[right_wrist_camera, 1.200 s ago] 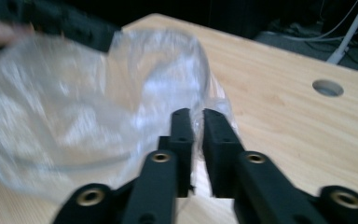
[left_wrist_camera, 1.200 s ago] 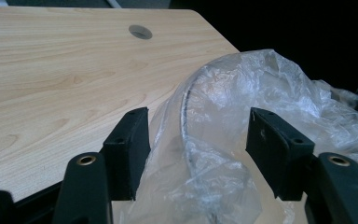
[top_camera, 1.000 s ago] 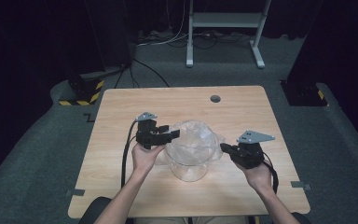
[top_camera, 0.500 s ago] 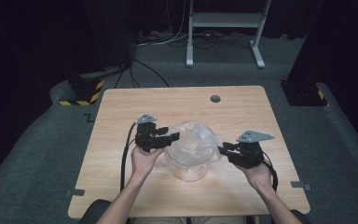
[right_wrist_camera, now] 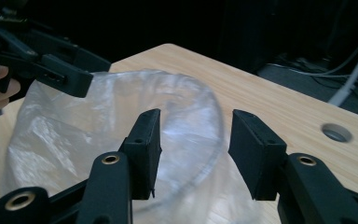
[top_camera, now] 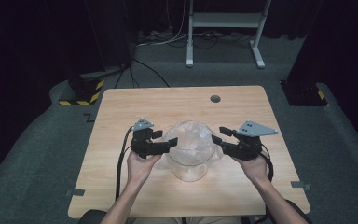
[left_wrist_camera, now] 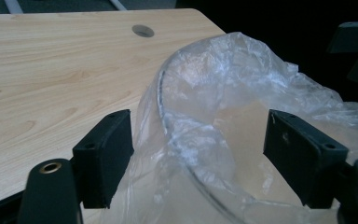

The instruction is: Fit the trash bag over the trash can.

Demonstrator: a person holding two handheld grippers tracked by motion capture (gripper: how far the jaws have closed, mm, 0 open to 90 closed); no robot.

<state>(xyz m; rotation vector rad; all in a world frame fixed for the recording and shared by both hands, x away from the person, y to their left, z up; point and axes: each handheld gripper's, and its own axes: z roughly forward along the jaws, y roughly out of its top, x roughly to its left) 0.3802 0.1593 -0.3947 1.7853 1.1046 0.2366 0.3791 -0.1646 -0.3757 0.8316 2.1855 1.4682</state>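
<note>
Plastic film blurs most of what I need to see: the clear bag drapes over one glass bowl, and I cannot make out the bowl's base or how far the film reaches down its sides. In my left gripper view the bowl's rim is cut off at the bottom edge. Bowl and bag sit near the middle of the tabletop, a little toward the near edge.

My left gripper has its jaws wide apart; they have just been opening, with the rim and film between them but neither pad pressing. My right gripper also has parted jaws that have just been opening, the rim and film seen in the gap, no pad touching as far as I can tell.

I count two grippers, one bowl, one bag, and one round hole near the far edge.
</note>
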